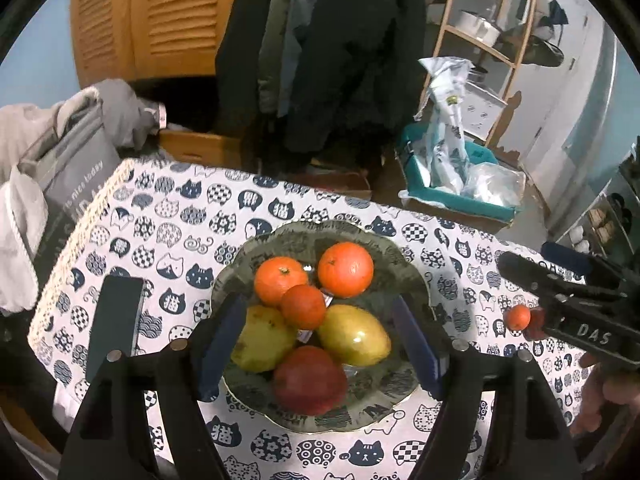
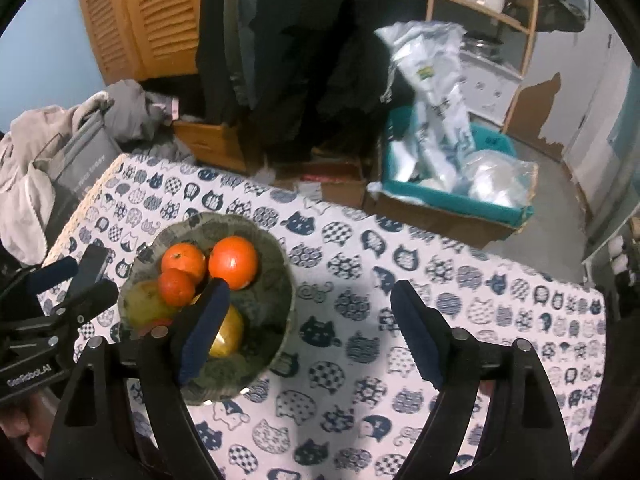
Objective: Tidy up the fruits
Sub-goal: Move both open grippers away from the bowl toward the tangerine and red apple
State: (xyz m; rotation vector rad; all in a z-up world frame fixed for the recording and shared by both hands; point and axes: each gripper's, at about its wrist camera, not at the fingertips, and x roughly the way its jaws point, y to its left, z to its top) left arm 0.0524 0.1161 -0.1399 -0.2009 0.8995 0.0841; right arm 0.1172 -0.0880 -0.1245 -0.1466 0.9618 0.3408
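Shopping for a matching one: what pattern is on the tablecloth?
White tablecloth printed with navy cat heads, clearest in the right wrist view.

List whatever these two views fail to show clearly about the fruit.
- Left wrist view: a small red fruit beside the small orange fruit on the cat-print tablecloth is mostly hidden by the right claw.
- Right wrist view: the yellow-green mango and red apple in the scalloped green plate are covered by that claw's own finger.
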